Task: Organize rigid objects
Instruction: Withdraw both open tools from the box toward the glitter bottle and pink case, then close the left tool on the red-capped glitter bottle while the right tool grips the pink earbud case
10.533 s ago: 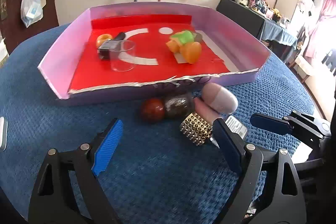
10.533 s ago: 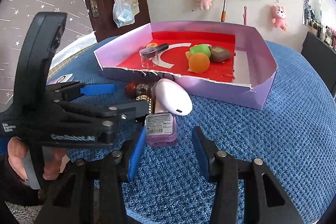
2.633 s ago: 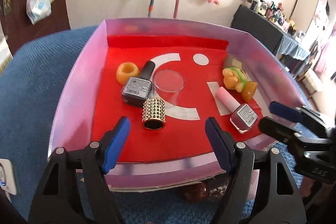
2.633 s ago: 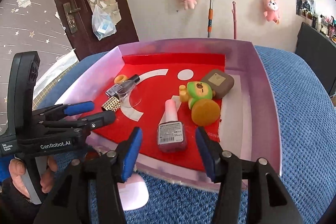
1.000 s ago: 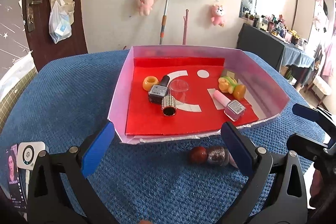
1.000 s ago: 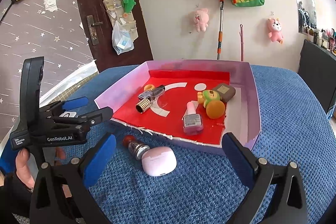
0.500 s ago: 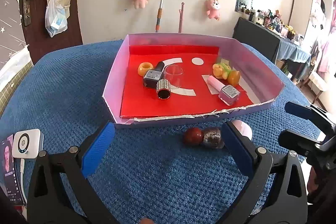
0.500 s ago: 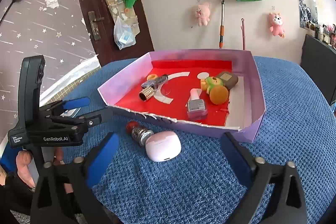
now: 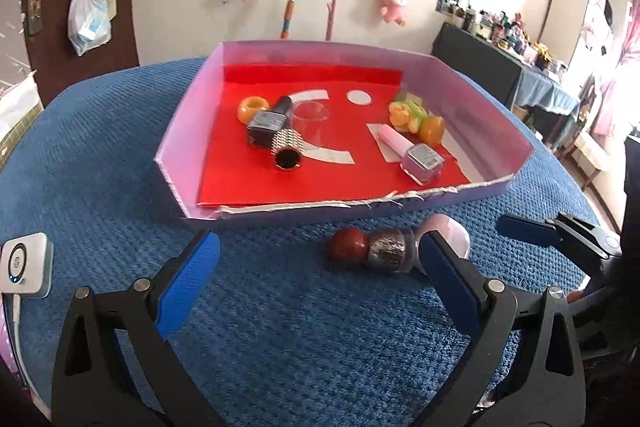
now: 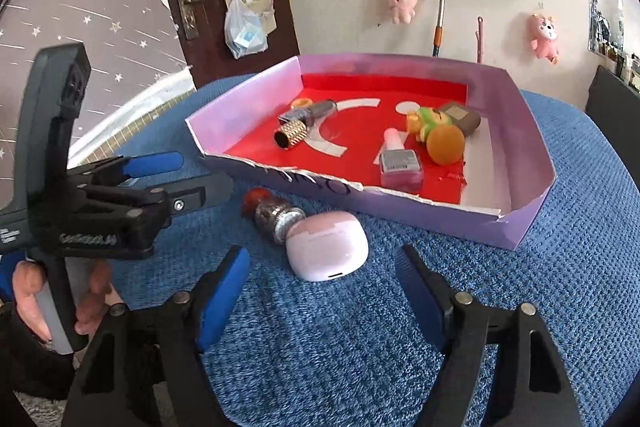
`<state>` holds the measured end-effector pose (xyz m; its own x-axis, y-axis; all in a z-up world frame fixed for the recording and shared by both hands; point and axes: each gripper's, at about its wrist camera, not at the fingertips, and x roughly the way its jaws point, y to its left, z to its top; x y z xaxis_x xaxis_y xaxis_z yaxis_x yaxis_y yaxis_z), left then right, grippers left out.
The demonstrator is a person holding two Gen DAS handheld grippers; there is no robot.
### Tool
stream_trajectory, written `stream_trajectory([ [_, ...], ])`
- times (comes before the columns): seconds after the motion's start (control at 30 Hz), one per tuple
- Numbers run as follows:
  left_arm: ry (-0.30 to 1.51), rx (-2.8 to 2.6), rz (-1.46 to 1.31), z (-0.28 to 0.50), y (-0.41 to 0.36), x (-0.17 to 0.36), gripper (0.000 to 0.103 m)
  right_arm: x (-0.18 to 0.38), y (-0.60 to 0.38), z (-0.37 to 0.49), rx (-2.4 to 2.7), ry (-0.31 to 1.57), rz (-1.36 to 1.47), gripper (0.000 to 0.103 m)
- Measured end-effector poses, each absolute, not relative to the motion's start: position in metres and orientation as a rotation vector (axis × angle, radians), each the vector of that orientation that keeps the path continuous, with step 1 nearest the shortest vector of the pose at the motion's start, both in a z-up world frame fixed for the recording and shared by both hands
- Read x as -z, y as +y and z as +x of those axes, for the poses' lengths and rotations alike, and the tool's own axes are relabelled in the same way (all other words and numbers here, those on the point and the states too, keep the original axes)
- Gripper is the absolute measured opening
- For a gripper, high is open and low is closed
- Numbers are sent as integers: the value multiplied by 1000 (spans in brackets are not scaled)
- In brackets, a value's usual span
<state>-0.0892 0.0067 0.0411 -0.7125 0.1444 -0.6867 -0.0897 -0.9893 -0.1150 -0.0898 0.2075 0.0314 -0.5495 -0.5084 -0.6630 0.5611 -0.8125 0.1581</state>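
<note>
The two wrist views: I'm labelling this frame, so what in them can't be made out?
- Left wrist view: the pale pink rounded case is mostly hidden behind the left gripper finger.
- Right wrist view: print on the pink nail polish bottle label is too small to read.
- Right wrist view: the clear plastic cup is barely visible against the purple-walled red tray.

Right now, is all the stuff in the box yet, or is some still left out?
Mostly done. The box already holds two nail polish bottles, a gold studded tube, a toy and a few other bits. Nothing is held: the right gripper is closing with empty jaws in front of the pink case; the left gripper is open. That case and the little red-topped bottle still lie outside on the blue cloth.
</note>
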Motion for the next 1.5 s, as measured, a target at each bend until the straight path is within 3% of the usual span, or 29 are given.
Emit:
stream_trajectory([
  [0.97,-66,-2739,-1288,-102,5,-13,101,-12,189,-110,2324,206,1024,78],
  [1.27,-55,-2706,-1287,-111,8,-12,101,-9,197,-118,2350,201,1052,73],
  [1.43,-32,-2677,-1307,-118,14,-7,93,-10,188,-116,2314,265,1025,59],
  [1.5,-7,-2671,-1300,-118,17,-8,83,-10,186,-116,2308,272,1019,56],
])
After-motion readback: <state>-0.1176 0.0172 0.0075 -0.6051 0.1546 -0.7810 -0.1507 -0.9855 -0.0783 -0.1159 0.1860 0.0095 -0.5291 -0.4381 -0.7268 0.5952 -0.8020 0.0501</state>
